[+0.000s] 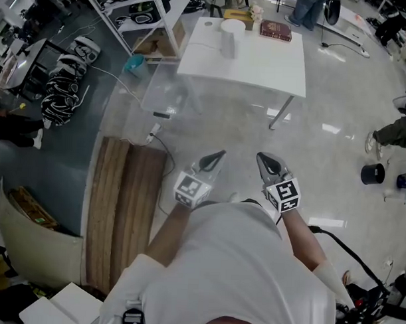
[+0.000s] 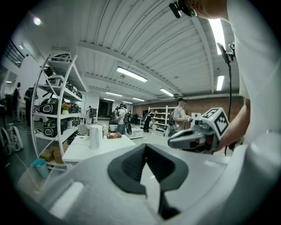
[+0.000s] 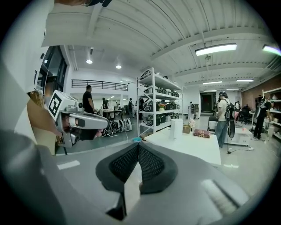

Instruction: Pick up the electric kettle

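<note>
Lower centre: left gripper (image 1: 211, 162) and right gripper (image 1: 268, 165), both pressed together, empty. Kettle (image 1: 232, 35) stands well apart on table (image 1: 272, 71), top centre. Approach step, likely; next needs closing in, then spreading one gripper's jaws.

Wearing a white short-sleeved tee (image 1: 233, 259); left gripper (image 1: 218, 154) and right gripper (image 1: 261, 156) are both grey, black ribbed fingers (image 3: 124, 163), black-and-white marker cube (image 1: 282, 194) on each
</note>
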Tool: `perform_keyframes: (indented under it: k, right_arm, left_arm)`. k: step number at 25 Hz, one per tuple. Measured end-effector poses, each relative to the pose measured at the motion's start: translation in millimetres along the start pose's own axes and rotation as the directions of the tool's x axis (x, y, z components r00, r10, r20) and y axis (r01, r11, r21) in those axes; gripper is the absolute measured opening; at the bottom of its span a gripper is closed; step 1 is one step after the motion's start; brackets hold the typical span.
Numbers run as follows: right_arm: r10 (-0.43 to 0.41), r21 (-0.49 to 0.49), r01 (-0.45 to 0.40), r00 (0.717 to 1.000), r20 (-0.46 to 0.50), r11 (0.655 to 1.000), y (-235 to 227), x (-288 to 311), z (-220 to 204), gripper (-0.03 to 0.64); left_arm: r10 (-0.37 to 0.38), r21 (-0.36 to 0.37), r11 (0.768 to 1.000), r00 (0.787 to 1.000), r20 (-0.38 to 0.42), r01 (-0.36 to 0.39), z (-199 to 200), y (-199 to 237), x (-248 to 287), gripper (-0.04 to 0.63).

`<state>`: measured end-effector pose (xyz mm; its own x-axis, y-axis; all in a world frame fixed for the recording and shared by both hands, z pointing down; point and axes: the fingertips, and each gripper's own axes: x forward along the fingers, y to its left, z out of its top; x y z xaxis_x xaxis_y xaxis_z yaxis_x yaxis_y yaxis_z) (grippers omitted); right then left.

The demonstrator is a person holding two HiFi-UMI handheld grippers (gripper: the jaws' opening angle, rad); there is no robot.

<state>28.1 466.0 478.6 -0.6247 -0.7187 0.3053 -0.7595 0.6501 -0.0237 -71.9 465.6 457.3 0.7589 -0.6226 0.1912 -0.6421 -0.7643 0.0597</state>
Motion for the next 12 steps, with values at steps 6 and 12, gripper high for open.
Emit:
perform_keyframes:
  k: [6, 12]
  right_arm:
    - [0.021, 0.025, -0.021, 1.000, 0.008, 0.999, -12.8, -10.8, -5.9, 0.005]
    - [0.027, 0.053, -0.028, 1.000, 0.016, 0.998, -21.0, -10.9, -6.9, 0.005]
  left_arm:
    - [0.027, -0.013, 1.000, 1.000, -0.004, -0.027, -2.9, -9.5, 9.8, 0.002]
    - [0.051, -0.022, 0.998, 0.999, -0.001, -0.051, -4.2, -6.1, 11.1, 0.003]
